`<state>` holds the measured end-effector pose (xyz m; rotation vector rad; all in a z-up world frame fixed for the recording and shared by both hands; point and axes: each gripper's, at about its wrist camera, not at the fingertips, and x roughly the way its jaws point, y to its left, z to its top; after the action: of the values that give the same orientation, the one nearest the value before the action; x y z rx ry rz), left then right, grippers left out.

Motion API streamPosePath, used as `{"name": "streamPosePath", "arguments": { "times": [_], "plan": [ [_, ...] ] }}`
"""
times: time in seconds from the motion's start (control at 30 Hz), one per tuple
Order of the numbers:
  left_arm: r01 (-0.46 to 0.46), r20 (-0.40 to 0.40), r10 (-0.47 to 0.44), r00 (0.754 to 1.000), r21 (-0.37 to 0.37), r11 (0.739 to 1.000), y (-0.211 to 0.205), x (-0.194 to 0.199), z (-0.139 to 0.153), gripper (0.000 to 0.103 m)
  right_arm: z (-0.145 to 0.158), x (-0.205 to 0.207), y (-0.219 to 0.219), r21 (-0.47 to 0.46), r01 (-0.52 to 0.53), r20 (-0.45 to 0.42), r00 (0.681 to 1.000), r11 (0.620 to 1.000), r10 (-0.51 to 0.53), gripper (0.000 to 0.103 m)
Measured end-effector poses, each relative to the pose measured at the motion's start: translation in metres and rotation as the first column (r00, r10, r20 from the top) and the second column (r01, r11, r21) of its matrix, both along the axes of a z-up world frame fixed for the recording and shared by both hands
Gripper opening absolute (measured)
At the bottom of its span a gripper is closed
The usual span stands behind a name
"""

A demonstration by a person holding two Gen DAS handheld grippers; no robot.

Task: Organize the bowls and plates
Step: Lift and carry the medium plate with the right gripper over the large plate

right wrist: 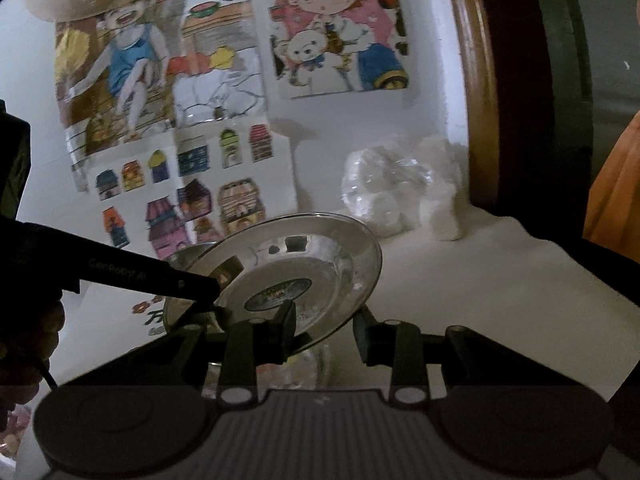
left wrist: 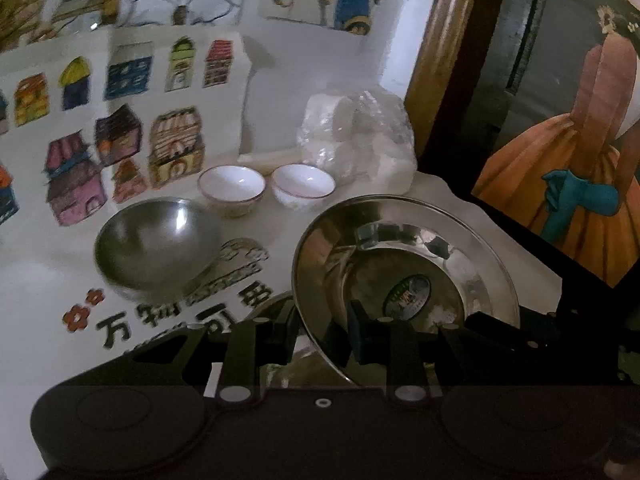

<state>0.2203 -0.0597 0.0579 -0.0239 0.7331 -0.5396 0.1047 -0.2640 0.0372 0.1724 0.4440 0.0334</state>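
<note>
A shiny round steel plate [left wrist: 404,276] with a central sticker is held tilted above the white worktop [right wrist: 480,300], clamped at opposite rims by the left gripper [left wrist: 320,336] and the right gripper [right wrist: 324,332].

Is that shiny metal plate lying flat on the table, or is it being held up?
Held up and tilted. Both the left gripper and right gripper clamp the steel plate's rim, and one edge rides higher than the other above the tabletop.
</note>
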Motion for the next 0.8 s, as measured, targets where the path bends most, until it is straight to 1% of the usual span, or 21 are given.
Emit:
{"name": "streamPosePath", "arguments": {
  "times": [0.2,0.33,0.43,0.57,0.7,0.8],
  "plan": [
    [-0.007,-0.018,0.007,1.0,-0.029,1.0,0.023,-0.007,-0.01,0.029,-0.007,-0.008,0.024,0.002,-0.005,-0.003,1.0,1.0,0.005,0.035],
    [0.005,0.021,-0.005,1.0,-0.002,1.0,0.023,-0.012,-0.019,0.03,-0.011,-0.015,0.038,-0.013,0.015,0.002,1.0,1.0,-0.015,0.035],
    [0.018,0.011,-0.018,1.0,0.008,1.0,0.024,-0.013,-0.026,0.032,-0.013,-0.018,0.045,-0.017,0.032,0.013,0.999,0.999,-0.031,0.035],
    [0.028,0.003,-0.028,1.0,0.024,0.999,0.028,-0.016,-0.035,0.032,-0.018,-0.022,0.049,-0.003,0.036,0.005,0.999,0.999,-0.036,0.035],
    [0.009,0.005,-0.009,1.0,0.025,1.0,0.035,-0.018,-0.039,0.032,-0.023,-0.023,0.055,-0.009,0.015,-0.001,1.0,1.0,-0.015,0.035],
    [-0.006,0.002,0.006,1.0,0.022,1.0,0.039,-0.019,-0.04,0.032,-0.025,-0.022,0.055,0.012,0.003,-0.001,1.0,1.0,-0.003,0.035]
  ]
}}
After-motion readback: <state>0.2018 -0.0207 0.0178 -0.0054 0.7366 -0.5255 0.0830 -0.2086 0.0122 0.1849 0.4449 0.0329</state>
